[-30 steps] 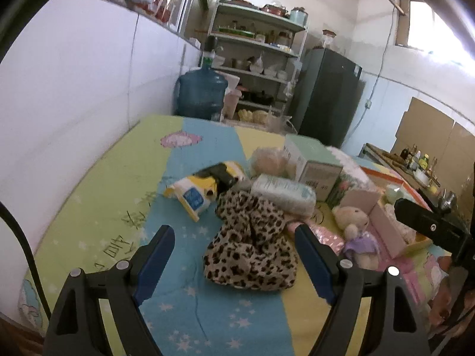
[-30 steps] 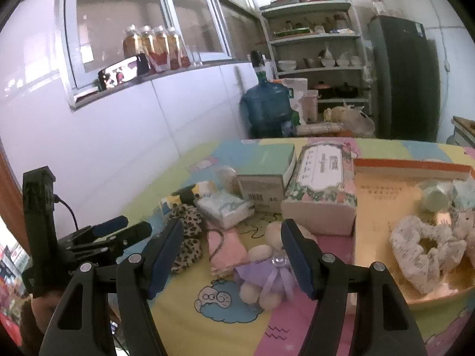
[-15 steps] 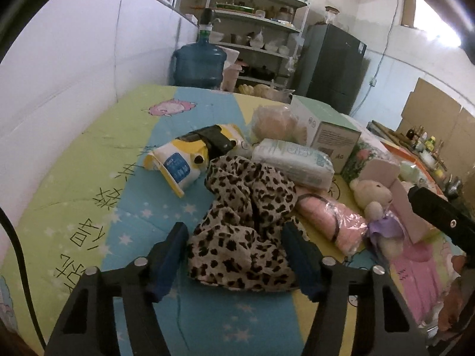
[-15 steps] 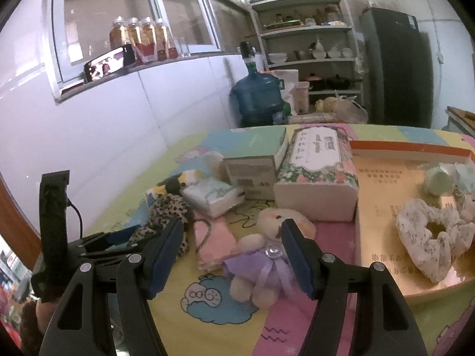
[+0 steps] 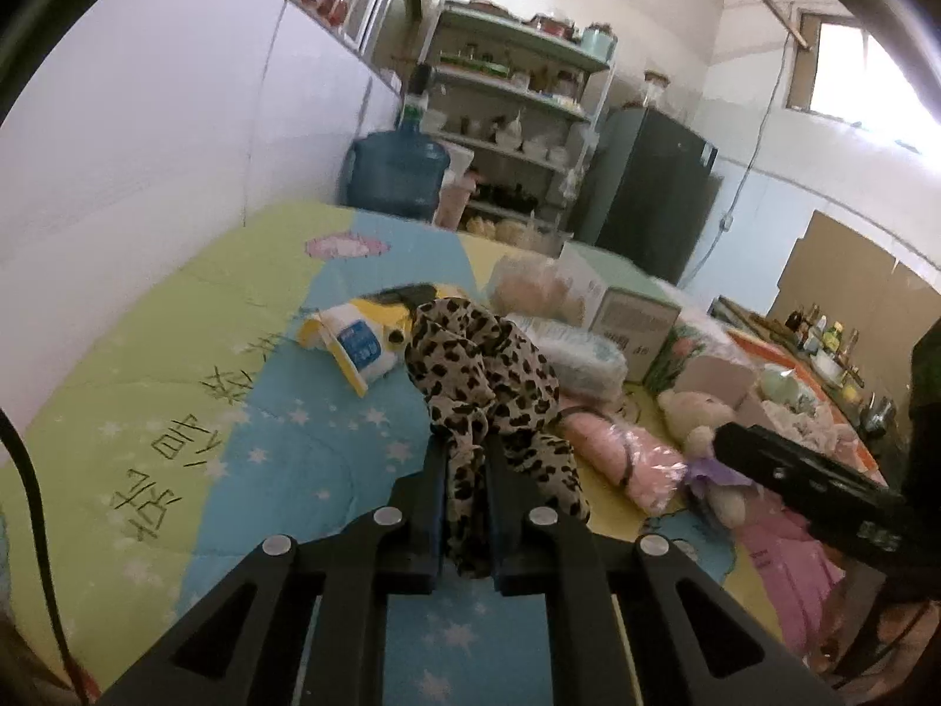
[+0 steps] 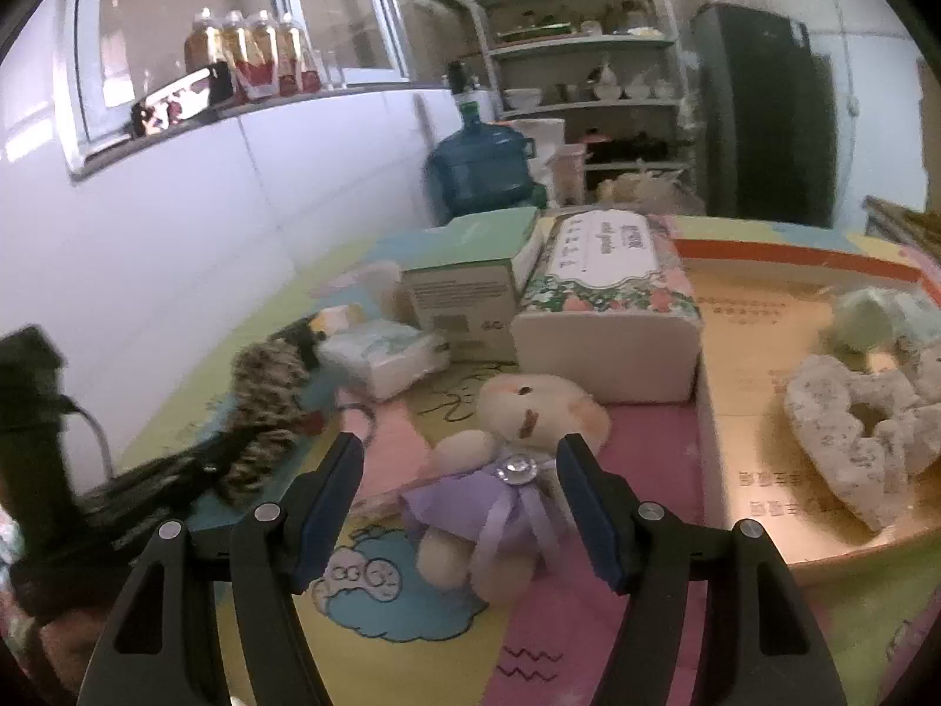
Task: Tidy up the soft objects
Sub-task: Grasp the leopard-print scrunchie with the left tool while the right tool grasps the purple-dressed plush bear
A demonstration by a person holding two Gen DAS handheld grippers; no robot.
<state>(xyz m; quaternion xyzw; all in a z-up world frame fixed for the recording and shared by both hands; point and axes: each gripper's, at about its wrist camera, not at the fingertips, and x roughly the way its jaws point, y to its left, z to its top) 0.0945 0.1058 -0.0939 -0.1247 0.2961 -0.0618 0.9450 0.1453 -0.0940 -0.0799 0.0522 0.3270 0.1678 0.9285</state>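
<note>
- My left gripper (image 5: 464, 459) pinches the leopard-print cloth (image 5: 482, 365); its clamped end is hidden between the fingers.
- The cloth's long axis runs toward 12 o'clock.
- My right gripper (image 6: 459, 470) is spread around the plush bear (image 6: 517, 459).

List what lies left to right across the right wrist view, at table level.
Leopard cloth → wipes pack → teddy → tissue box → white scrunchie.

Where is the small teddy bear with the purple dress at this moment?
In the right wrist view the teddy bear lies on the mat between the open fingers of the right hand-held gripper, just in front of the tissue box.
</note>
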